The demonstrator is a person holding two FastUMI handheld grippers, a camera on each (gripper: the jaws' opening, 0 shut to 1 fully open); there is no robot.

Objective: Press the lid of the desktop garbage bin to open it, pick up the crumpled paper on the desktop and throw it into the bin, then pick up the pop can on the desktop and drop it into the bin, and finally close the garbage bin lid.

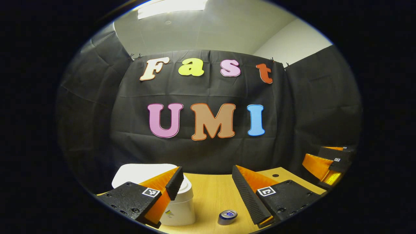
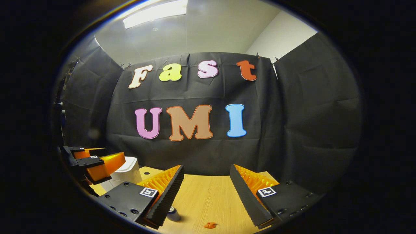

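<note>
Both grippers, left gripper (image 1: 206, 190) and right gripper (image 2: 206, 191), gape wide (holding nothing) above pop can (image 1: 227, 217).

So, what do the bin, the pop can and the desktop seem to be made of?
The garbage bin looks like white plastic with a smooth, faintly glossy finish, judged by its rounded moulded lid. The pop can seems to be thin metal: its top rim shines silver, and its side looks blue. The desktop appears to be light wood or wood-look laminate, matte, with fine grain lines; which one, I cannot tell.

place: recording booth | black cloth walls (image 1: 97, 113) | wooden desktop (image 2: 208, 198) | ceiling light (image 2: 156, 13)
</note>
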